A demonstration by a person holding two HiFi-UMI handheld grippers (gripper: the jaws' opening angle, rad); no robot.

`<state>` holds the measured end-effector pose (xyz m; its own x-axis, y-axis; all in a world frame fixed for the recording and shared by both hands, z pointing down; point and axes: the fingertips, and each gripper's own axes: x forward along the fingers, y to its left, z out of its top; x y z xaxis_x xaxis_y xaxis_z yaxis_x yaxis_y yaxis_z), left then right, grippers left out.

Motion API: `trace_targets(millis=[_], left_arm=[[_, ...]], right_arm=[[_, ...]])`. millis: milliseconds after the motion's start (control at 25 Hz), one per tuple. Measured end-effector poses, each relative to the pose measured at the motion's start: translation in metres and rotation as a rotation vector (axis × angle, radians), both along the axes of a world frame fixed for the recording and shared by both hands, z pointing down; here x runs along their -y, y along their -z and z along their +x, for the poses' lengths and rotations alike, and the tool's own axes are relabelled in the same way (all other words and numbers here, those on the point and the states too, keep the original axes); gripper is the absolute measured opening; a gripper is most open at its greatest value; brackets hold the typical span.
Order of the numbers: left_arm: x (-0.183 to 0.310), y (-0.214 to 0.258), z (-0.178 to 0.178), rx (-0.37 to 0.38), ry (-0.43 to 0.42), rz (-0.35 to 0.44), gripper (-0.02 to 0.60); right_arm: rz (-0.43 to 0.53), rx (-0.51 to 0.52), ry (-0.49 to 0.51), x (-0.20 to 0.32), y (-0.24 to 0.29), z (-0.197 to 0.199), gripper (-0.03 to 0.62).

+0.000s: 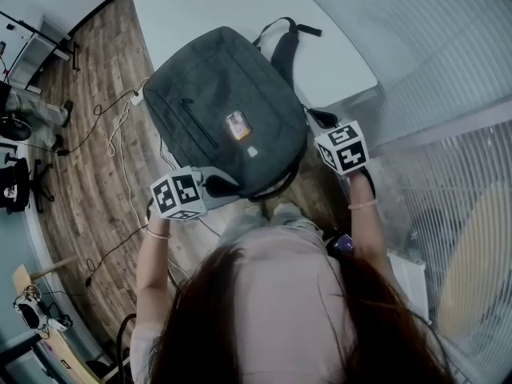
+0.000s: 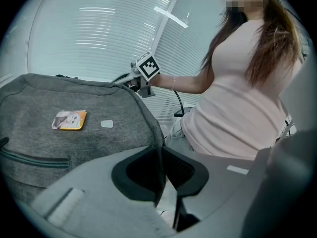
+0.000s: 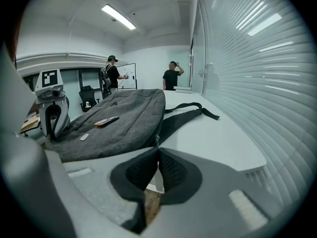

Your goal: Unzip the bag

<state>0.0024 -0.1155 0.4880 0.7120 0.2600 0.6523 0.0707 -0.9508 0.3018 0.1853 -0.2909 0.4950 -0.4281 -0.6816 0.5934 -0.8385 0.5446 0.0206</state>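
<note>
A grey backpack (image 1: 224, 110) lies flat on the white table (image 1: 200, 6), with an orange tag (image 1: 238, 125) on its front. My left gripper (image 1: 232, 187) is at the bag's near corner. In the left gripper view its jaws (image 2: 161, 155) are shut on the bag's dark edge seam (image 2: 151, 123). My right gripper (image 1: 316, 120) is at the bag's right side. In the right gripper view its jaws (image 3: 158, 153) are closed on the small zipper pull (image 3: 157, 142), beside the grey bag (image 3: 124, 118). The black shoulder straps (image 3: 188, 110) trail over the table behind it.
Window blinds (image 3: 257, 83) run close along the right of the table. Cables (image 1: 120, 126) lie on the wood floor to the left, with a chair (image 1: 16, 182) beyond. Two people (image 3: 113, 76) stand at the far end of the room.
</note>
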Motion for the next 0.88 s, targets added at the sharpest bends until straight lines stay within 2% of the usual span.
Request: trace_targets(millis=[880], left_arm=[[0.000, -0.007, 0.001, 0.029, 0.002, -0.001, 0.054]], right_arm=[[0.031, 0.019, 0.091, 0.035, -0.001, -0.009, 0.011]])
